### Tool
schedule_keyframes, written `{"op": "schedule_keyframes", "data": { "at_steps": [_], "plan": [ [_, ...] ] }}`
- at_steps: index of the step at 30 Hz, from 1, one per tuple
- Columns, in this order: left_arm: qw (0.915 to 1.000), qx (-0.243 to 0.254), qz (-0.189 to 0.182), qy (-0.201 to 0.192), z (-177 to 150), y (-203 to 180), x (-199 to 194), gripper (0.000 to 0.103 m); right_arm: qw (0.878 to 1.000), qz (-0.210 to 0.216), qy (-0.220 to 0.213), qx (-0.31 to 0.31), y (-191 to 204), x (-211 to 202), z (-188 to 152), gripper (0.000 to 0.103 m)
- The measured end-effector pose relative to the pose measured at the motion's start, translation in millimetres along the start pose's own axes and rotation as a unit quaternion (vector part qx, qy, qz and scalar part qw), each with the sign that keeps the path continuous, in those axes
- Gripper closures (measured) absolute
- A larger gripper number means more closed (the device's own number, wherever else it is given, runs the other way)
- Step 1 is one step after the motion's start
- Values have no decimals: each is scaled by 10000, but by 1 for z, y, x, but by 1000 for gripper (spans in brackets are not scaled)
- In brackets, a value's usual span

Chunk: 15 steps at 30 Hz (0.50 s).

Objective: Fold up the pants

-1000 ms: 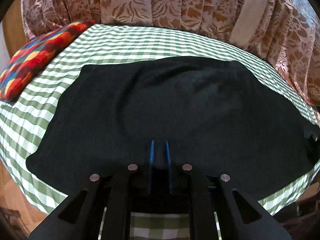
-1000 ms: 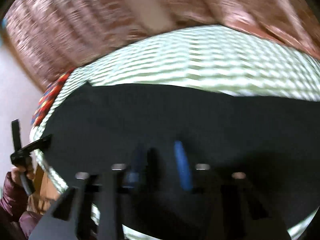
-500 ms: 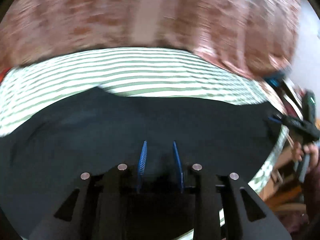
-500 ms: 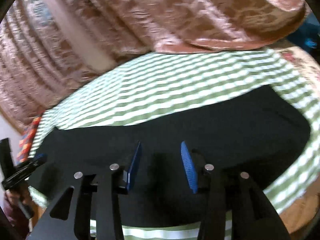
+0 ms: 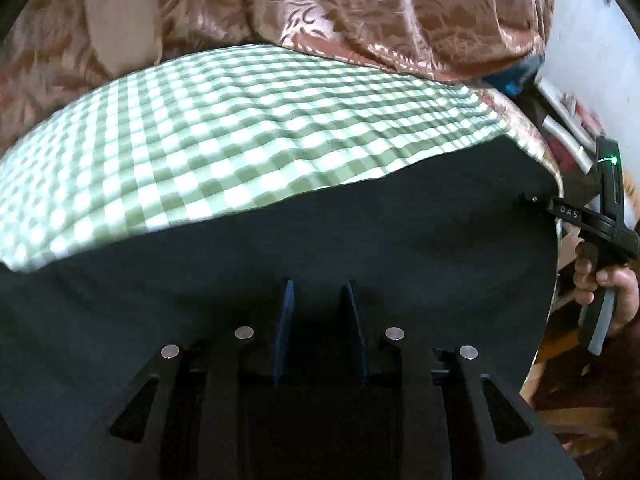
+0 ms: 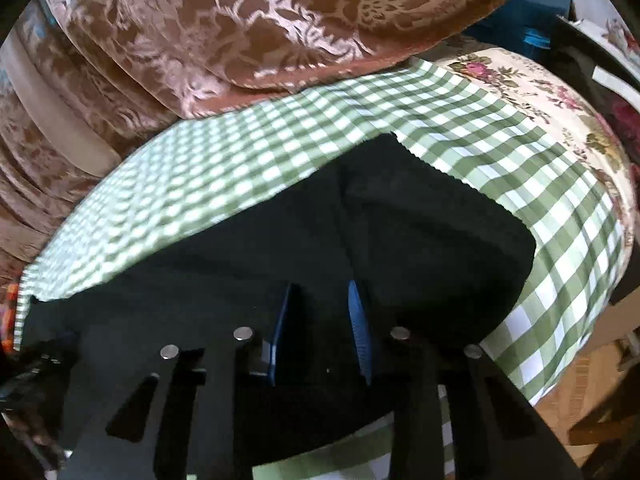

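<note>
Your black pants (image 5: 360, 240) lie spread flat on the green-checked sheet (image 5: 240, 120) of the bed, along its near edge, one end reaching toward the right edge where the floral cover (image 6: 560, 120) shows. Left tool (image 5: 318, 292) hangs low over the near edge of the fabric, jaws apart, nothing between the 2 blue pads (image 5: 287, 312). Right tool (image 6: 320, 296) is likewise parted and empty, sitting over a seam or fold ridge near the pants' right end; in the left view you can see your right hand (image 5: 608, 288) on that tool's handle at the bed's right edge. Both tools likely sit low and parted so you can pinch the near edge at 2 spots and carry it over for a fold. No grasp yet. Brown patterned curtain (image 5: 360, 8) hangs behind the far edge.
</note>
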<state>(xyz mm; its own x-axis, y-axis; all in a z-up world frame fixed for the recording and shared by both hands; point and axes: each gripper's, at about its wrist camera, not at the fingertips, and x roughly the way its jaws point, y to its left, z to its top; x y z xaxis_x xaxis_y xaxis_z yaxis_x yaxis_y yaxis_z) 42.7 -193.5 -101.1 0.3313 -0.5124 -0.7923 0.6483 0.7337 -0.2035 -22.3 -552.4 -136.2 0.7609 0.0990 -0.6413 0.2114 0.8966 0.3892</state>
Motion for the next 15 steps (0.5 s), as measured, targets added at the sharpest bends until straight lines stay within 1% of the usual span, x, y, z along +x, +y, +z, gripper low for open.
{"op": "schedule_keyframes", "data": {
  "at_steps": [1,2,3,4,6,7,8,10,12,15],
  "plan": [
    [10000,-18,-43,-53,-2,1,-2,77,9998,197,35,93,-7,-5,3,66],
    [9999,-74,-79,-52,-2,2,-3,77,9995,286,6,160,-11,-9,7,60],
    [9999,-110,-103,-53,-1,3,-3,77,9991,332,-93,234,-16,-16,11,46],
    [9998,-135,-125,-54,-1,4,-4,77,9987,340,-241,303,-24,-24,18,43],
    [9997,-157,-149,-75,-3,6,-6,77,9985,318,-293,330,-34,-28,33,43],
    [9997,-157,-147,-82,-3,6,-5,77,9987,327,-277,257,-40,-28,44,39],
    [9997,-162,-148,-84,-3,6,-6,77,9991,357,-196,156,-43,-24,53,37],
    [9996,-192,-155,-104,-5,7,-6,77,9998,153,-76,47,-50,-12,66,35],
    [9996,-211,-159,-126,-3,6,-6,77,9990,363,239,54,-59,7,80,36],
    [9996,-206,-141,-163,-4,5,-7,77,9967,473,653,-105,-62,32,93,36]
  ]
}}
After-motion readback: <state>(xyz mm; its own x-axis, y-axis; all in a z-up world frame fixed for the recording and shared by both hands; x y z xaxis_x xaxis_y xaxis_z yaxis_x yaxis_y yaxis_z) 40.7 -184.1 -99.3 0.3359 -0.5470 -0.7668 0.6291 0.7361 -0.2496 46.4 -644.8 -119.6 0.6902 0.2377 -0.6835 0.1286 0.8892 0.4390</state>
